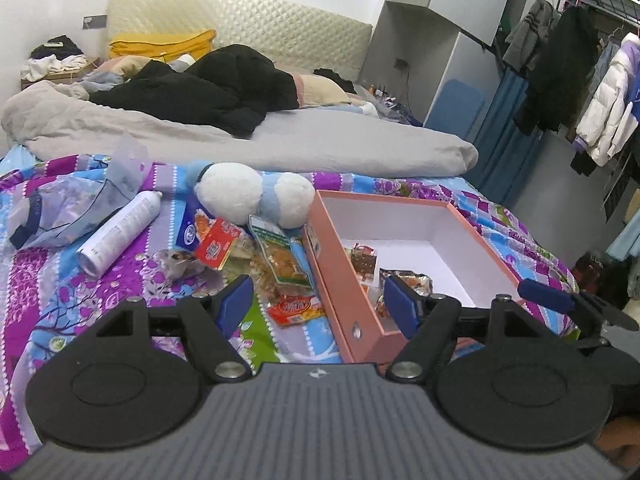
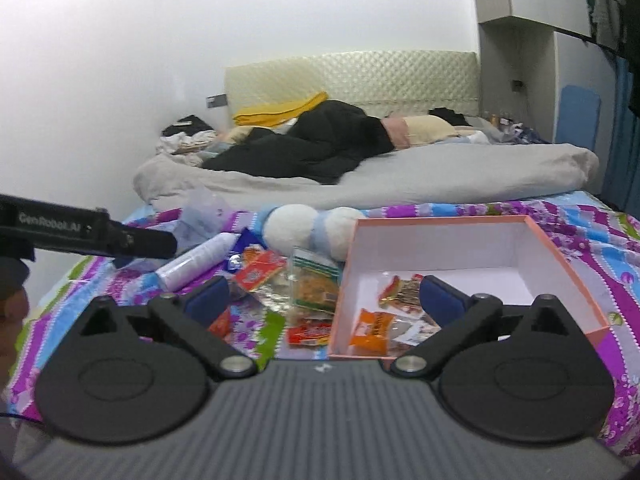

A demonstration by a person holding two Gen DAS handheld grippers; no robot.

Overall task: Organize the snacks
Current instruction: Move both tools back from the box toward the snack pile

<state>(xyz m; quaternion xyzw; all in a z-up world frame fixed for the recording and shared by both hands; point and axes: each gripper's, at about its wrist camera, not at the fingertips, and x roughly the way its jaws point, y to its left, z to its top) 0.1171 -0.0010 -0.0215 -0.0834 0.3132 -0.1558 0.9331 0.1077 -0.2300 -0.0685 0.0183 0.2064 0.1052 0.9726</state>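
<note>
On the bed, just ahead of both grippers, a pink box [image 1: 400, 240] lies open on the patterned sheet [image 1: 60, 292] with a few snack packets already in its near end, among them an orange packet [image 2: 370, 330] and a red-and-gold one [image 2: 400, 290]. Beside the box, ahead of the left gripper [image 1: 318, 300], more snacks remain loose on the sheet: a green-topped packet [image 1: 284, 256], a red packet [image 1: 218, 248] beyond it, and a small red-orange packet [image 1: 296, 308] nearest the fingertips, close against the box's outer wall. A white spray can [image 1: 120, 232], a plush toy [image 1: 256, 196] and a crumpled plastic bag [image 1: 64, 208] lie farther out past the snacks and do not look like part of the job.

The left gripper is spread wide and holds nothing. The right gripper [image 2: 324, 294] is likewise wide and empty, hanging over the box's near left corner with one finger above the packets inside.

The work looks partly done: some snacks are boxed, several are not, and neither gripper has one in hand, so a fresh pick seems due. The nearest loose packet is the likely target. It lies flat and thin, so the gripper would need to come down low and pinch an edge, taking care not to nudge the box wall.
</note>
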